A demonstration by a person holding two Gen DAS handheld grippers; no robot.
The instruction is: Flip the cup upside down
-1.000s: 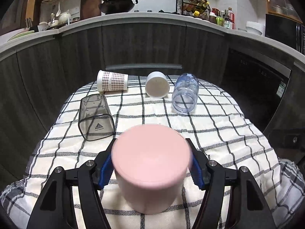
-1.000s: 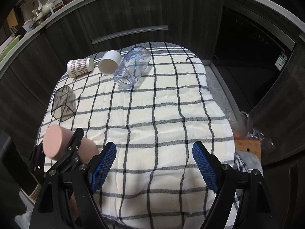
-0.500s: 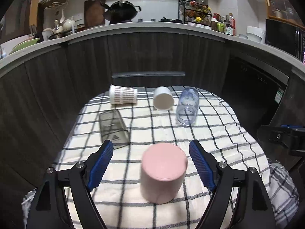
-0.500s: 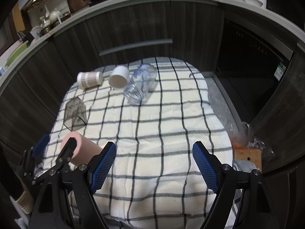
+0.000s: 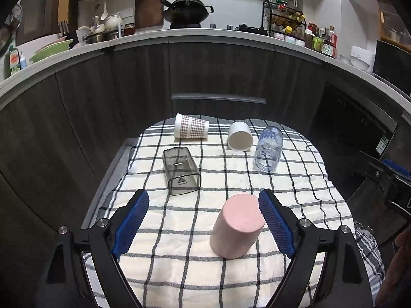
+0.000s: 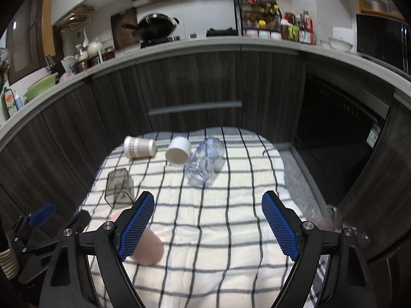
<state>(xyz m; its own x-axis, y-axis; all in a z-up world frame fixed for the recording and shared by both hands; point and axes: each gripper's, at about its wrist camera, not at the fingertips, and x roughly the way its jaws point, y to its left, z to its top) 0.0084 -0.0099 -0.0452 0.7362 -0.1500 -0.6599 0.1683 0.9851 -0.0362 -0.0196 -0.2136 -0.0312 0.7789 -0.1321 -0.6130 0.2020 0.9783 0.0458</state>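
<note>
A pink cup (image 5: 237, 225) stands upside down on the checked cloth (image 5: 179, 269), free of both grippers. My left gripper (image 5: 204, 227) is open and empty, pulled back, with the cup near its right finger. In the right wrist view the pink cup (image 6: 151, 250) is partly hidden behind my left finger. My right gripper (image 6: 208, 227) is open and empty above the cloth's front. The left gripper also shows in the right wrist view (image 6: 43, 220) at the lower left.
Lying on their sides at the back of the cloth: a patterned paper cup (image 5: 191, 125), a white cup (image 5: 240, 136), a clear bottle (image 5: 268, 148) and a smoky square container (image 5: 181, 170). Dark cabinets (image 5: 218, 77) stand behind the table.
My left gripper opened, let go of the pink cup and pulled back and up. The cup stays upside down on the cloth. My right gripper rose and tilted up.
</note>
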